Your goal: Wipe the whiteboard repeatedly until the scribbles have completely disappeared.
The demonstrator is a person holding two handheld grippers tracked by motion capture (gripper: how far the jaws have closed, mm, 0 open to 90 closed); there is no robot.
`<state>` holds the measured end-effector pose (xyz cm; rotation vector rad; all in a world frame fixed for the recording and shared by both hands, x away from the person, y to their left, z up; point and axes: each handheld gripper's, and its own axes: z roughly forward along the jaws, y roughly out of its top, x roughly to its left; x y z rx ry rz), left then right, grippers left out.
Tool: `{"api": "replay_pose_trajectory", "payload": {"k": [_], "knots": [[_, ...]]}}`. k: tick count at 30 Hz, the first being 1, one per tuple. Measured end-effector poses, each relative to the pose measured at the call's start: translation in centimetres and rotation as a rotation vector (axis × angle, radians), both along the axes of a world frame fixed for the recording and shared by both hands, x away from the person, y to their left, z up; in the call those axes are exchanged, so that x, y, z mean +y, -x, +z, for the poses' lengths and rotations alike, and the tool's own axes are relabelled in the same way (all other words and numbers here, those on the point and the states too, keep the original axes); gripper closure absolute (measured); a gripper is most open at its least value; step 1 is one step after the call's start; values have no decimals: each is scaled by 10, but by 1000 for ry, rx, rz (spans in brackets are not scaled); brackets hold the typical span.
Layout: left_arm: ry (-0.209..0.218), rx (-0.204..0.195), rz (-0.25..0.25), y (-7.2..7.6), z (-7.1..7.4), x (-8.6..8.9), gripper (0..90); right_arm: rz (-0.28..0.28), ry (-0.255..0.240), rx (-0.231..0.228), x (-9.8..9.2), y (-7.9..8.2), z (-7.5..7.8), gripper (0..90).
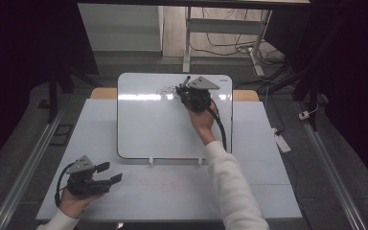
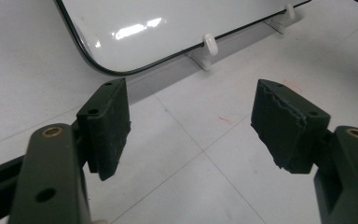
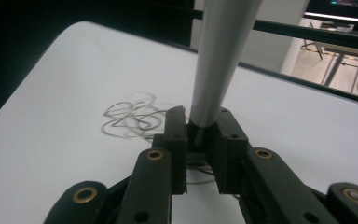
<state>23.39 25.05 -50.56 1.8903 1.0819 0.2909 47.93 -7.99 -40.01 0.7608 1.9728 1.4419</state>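
Note:
A white whiteboard (image 1: pixel 148 124) lies tilted on the white table (image 1: pixel 263 182), and a dark scribble (image 1: pixel 165 89) marks its far edge. My right gripper (image 1: pixel 184 93) hovers over that edge, shut on a grey marker (image 1: pixel 187 80) that sticks up from the jaws. In the right gripper view the marker (image 3: pixel 219 60) rises between the closed pads of the right gripper (image 3: pixel 199 123), with the scribble (image 3: pixel 130 116) just to the left on the whiteboard (image 3: pixel 65 93). My left gripper (image 1: pixel 111 172) rests near the table's front left corner, open and empty (image 2: pixel 191 126), facing the board's near corner (image 2: pixel 168 23).
Two white clips (image 1: pixel 151 162) hold the board's near edge (image 2: pixel 209 44). Behind the table stands a desk frame (image 1: pixel 188 38) with loose cables on the floor. A power strip (image 1: pixel 281 141) lies on the floor to the right, and metal rails (image 1: pixel 24 167) run along both sides.

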Motion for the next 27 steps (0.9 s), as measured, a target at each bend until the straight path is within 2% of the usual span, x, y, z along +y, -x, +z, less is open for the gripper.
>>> {"api": "replay_pose_trajectory", "payload": {"k": [3,4,6,11,13,14,16,17,18,21,22,23,25,27], "knots": [[0,-3,3,1,1,0,289,-22,-20,-2,-2,-2,3,774],[1,-5,3,1,1,1,290,-67,-50,5,-7,-6,7,774],[6,-3,4,1,1,2,289,-77,-59,7,-7,-8,10,774],[5,-1,2,0,0,1,290,7,-2,10,16,-2,3,775],[4,-2,2,1,0,1,290,14,18,-1,22,-2,3,774],[4,-3,3,1,1,1,290,1,15,-10,22,-4,5,775],[6,-4,6,1,1,2,290,-50,-25,-5,18,-8,10,774],[9,-3,7,2,1,2,290,-50,-25,-5,18,-8,10,774],[10,-3,9,1,1,3,290,-75,-54,-1,15,-13,14,774],[11,0,8,1,0,3,290,-51,-45,3,19,-13,13,774],[11,1,8,1,0,4,290,-1,-18,4,29,-10,9,774],[10,1,8,1,0,4,290,19,2,0,33,-8,8,775],[9,0,8,1,0,4,290,13,2,-8,36,-8,8,775],[10,-2,9,2,1,4,290,-25,-37,-2,32,-11,11,774]]}}
